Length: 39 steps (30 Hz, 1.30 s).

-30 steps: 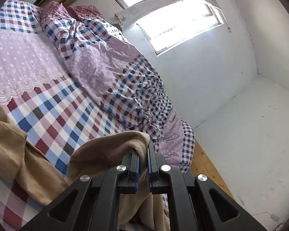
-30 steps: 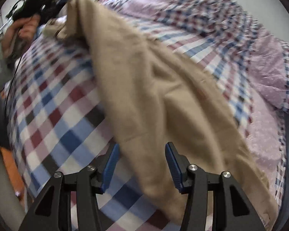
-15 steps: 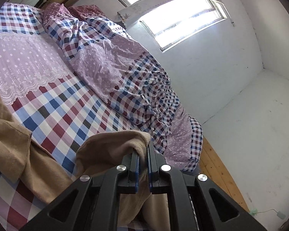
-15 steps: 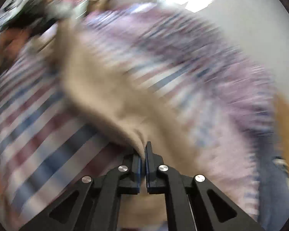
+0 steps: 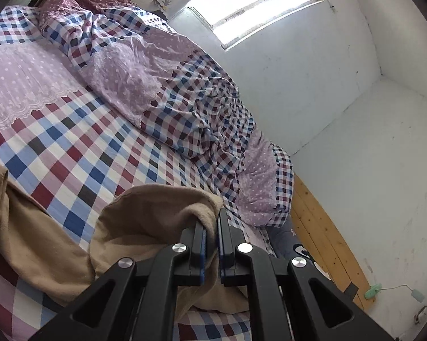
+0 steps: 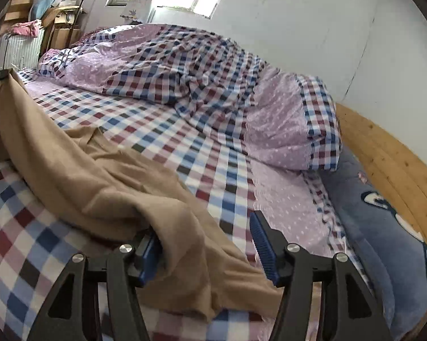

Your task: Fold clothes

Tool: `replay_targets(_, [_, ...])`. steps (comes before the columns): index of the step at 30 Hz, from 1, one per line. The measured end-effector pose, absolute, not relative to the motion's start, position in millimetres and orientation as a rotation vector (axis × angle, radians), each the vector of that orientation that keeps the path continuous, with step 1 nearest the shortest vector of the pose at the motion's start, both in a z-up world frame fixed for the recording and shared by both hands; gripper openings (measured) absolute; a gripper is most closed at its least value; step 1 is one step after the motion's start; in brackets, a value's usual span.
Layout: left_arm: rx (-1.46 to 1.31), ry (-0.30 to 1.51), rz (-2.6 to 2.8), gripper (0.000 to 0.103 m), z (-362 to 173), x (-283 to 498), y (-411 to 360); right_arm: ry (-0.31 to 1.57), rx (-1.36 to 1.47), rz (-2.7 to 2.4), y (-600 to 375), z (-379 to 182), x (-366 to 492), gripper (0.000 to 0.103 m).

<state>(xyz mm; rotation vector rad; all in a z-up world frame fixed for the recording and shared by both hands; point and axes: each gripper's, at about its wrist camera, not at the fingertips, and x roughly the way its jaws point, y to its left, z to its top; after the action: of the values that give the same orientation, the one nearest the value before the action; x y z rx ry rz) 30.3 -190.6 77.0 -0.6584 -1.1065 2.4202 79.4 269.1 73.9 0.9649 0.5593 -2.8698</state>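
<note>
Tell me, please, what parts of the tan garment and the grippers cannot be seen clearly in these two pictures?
- Tan garment: its type is unclear; in the right wrist view the bottom edge cuts it off.
- Left gripper: the cloth edge clamped between its pads is hidden.
- Right gripper: jaws opening; draped cloth covers its left finger, so contact is unclear.

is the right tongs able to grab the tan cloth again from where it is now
Probably yes. The right tongs are opening with the tan cloth draped between the jaws over the checked sheet, and nothing blocks them. The left tongs pinch another edge.
</note>
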Motion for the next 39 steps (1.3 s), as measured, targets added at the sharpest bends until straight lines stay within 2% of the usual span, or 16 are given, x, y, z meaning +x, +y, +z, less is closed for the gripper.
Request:
replay_targets(4, [-0.673, -1.134, 2.44, 0.005, 73.8, 31.6, -196.5, 0.332, 0.967, -2.749, 297.0, 85.5, 85.9, 0.062])
replay_targets(6, [-0.679, -1.148, 2.444, 0.005, 72.0, 31.4, -198.1, 0.289, 0.959, -2.658, 301.9, 86.0, 92.8, 0.062])
replay_targets(13, [-0.688, -1.13, 2.462, 0.005, 71.0, 31.6, -194.1, 0.516, 1.105, -2.476, 267.5, 43.3, 102.3, 0.062])
replay_targets(19, [-0.702, -1.124, 2.469, 0.005, 68.0, 30.0, -192.0, 0.515, 1.168, -2.47, 247.2, 22.2, 85.3, 0.06])
replay_targets(20, [-0.702, -1.123, 2.469, 0.005, 68.0, 29.9, -191.7, 0.506, 1.179, -2.469, 244.3, 19.5, 81.4, 0.049])
replay_targets(21, [-0.702, -1.121, 2.468, 0.005, 68.2, 29.8, -191.5, 0.49, 1.183, -2.445, 241.6, 17.6, 78.2, 0.024])
replay_targets(22, [-0.702, -1.12, 2.467, 0.005, 68.4, 29.8, -191.4, 0.501, 1.179, -2.438, 240.3, 19.9, 79.1, 0.008])
replay_targets(23, [-0.703, -1.12, 2.466, 0.005, 68.6, 29.9, -191.7, 0.514, 1.173, -2.432, 239.1, 22.7, 80.4, 0.005])
replay_targets(25, [-0.703, -1.127, 2.462, 0.005, 68.9, 30.0, -192.7, 0.523, 1.148, -2.427, 240.2, 33.2, 83.9, 0.004])
replay_targets(30, [-0.693, -1.15, 2.449, 0.005, 71.8, 32.1, -195.9, 0.282, 0.891, -2.686, 280.2, 99.1, 83.7, 0.004])
replay_targets(32, [-0.676, -1.15, 2.448, 0.005, 74.3, 34.2, -196.6, 0.082, 0.794, -2.805, 302.2, 117.2, 76.1, 0.004])
replay_targets(35, [-0.622, -1.149, 2.445, 0.005, 80.3, 38.9, -196.9, -0.15, 0.81, -2.926, 326.7, 113.6, 55.6, 0.005])
replay_targets(39, [-0.626, -1.129, 2.434, 0.005, 82.0, 37.8, -193.8, -0.308, 1.095, -2.968, 347.5, 62.3, 21.4, 0.007])
